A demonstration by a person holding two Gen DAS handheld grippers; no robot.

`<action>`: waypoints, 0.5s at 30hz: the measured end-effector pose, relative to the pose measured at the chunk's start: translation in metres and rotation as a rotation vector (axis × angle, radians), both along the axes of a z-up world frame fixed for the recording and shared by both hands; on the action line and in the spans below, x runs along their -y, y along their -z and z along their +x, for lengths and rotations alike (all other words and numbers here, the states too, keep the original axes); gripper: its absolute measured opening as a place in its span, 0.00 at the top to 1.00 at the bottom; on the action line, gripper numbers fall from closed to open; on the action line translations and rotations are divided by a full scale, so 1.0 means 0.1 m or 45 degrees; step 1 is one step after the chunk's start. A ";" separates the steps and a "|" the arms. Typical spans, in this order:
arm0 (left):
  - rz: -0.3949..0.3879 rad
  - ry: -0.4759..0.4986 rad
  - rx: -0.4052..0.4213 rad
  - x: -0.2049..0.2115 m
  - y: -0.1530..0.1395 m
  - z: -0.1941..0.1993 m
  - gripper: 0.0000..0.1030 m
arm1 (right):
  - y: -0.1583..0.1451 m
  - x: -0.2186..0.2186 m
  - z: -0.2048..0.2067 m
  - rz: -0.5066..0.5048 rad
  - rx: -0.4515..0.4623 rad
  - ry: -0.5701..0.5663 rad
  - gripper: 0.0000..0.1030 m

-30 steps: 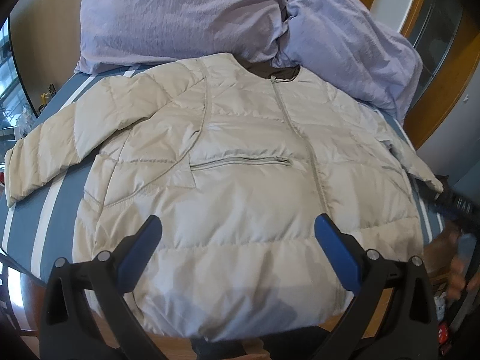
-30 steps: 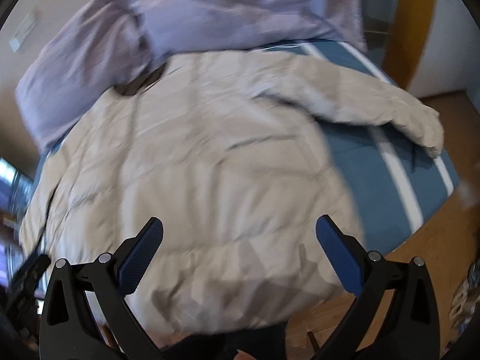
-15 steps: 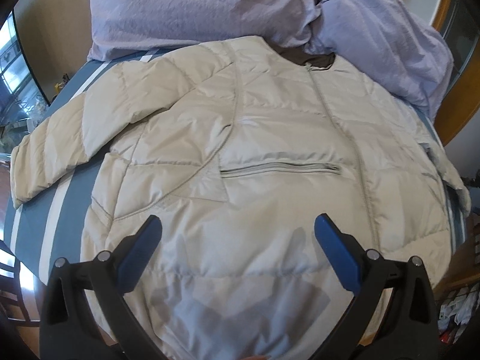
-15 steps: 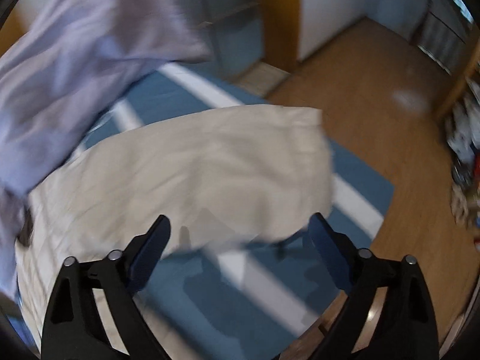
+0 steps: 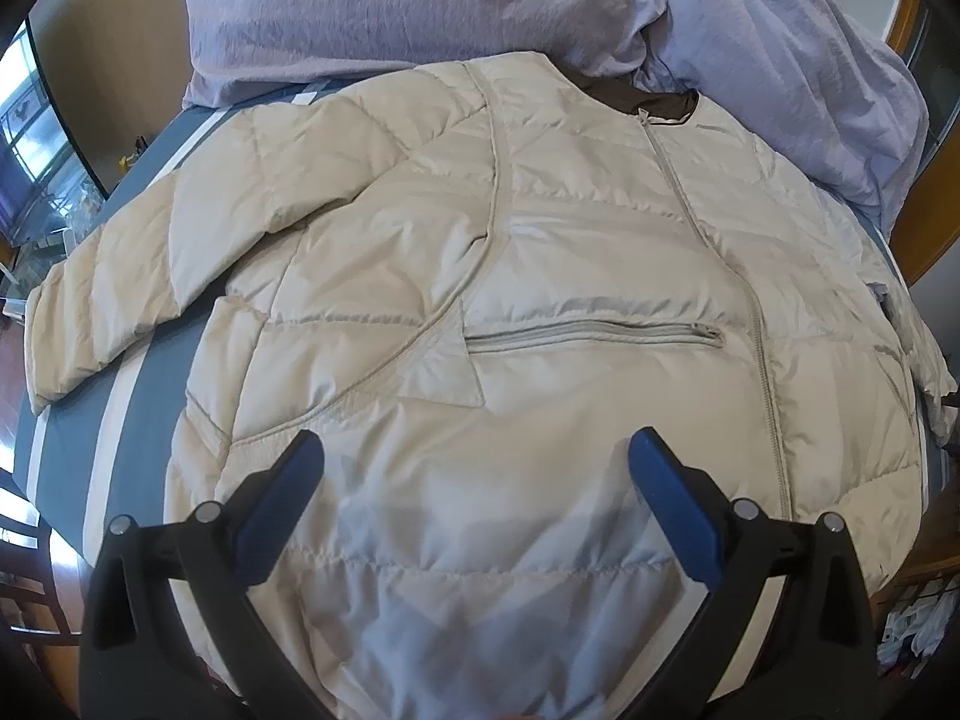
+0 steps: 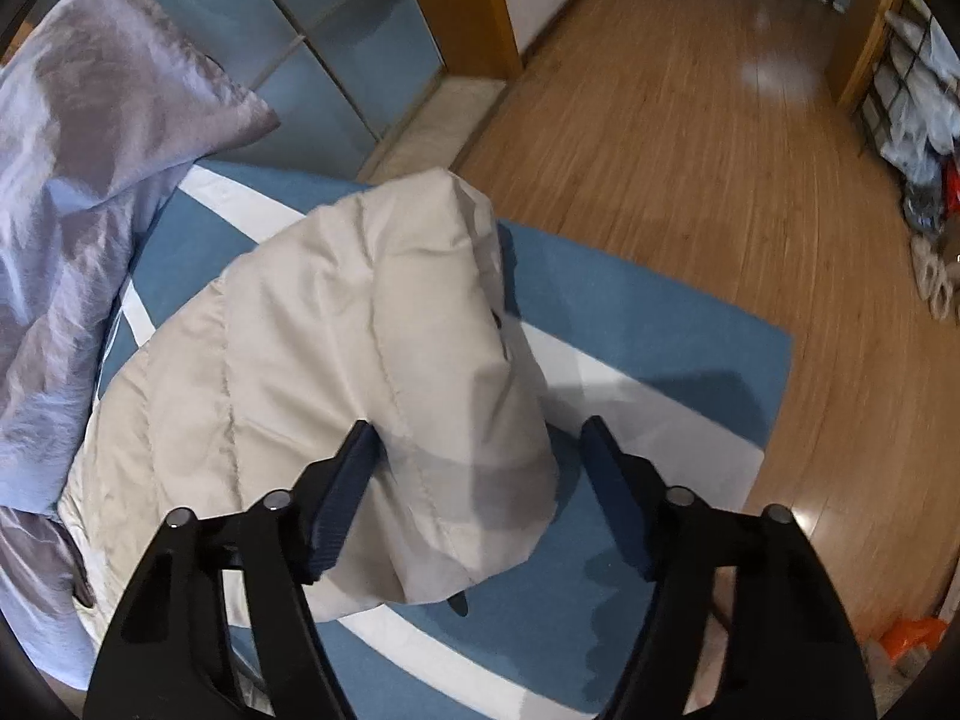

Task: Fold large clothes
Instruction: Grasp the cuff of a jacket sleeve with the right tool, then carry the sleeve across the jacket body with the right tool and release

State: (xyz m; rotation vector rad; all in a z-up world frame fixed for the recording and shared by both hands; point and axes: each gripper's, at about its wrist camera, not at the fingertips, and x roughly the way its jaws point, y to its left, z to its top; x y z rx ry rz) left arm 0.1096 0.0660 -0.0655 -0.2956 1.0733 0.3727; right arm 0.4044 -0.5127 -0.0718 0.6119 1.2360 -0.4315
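A cream puffer jacket (image 5: 540, 312) lies front up on a blue bed with white stripes (image 5: 138, 396), zipped, collar toward the pillows. Its left sleeve (image 5: 102, 294) stretches out to the left. My left gripper (image 5: 474, 480) is open and hovers over the jacket's lower front, holding nothing. In the right wrist view the jacket's right sleeve (image 6: 390, 360) lies on the bed, its cuff end between the fingers of my right gripper (image 6: 480, 474). That gripper is open, its jaws on either side of the sleeve, not closed on it.
A lilac duvet and pillows (image 5: 420, 0) are heaped at the head of the bed and show in the right wrist view (image 6: 72, 180). Wooden floor (image 6: 720, 150) lies beyond the bed's edge, with a glass wardrobe door (image 6: 336, 36) and clutter (image 6: 924, 120) at the far right.
My right gripper swung right from over the jacket's body to the right sleeve and dropped close over its cuff. My left gripper moved forward and lower over the jacket's front.
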 end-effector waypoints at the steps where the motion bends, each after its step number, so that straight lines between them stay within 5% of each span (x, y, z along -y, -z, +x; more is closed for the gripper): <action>1: -0.007 0.002 -0.001 -0.01 0.01 0.00 0.02 | -0.01 -0.03 0.01 0.006 0.020 -0.022 0.47; 2: -0.011 0.004 -0.002 -0.01 0.01 0.01 0.02 | -0.01 -0.06 0.01 0.019 0.032 -0.033 0.59; 7: -0.038 0.015 0.009 -0.05 0.02 0.02 0.02 | -0.17 -0.18 0.03 -0.049 0.076 -0.078 0.80; 15: -0.051 0.014 0.033 -0.16 0.00 0.00 0.02 | -0.76 -0.75 0.30 -0.307 0.223 -0.281 0.84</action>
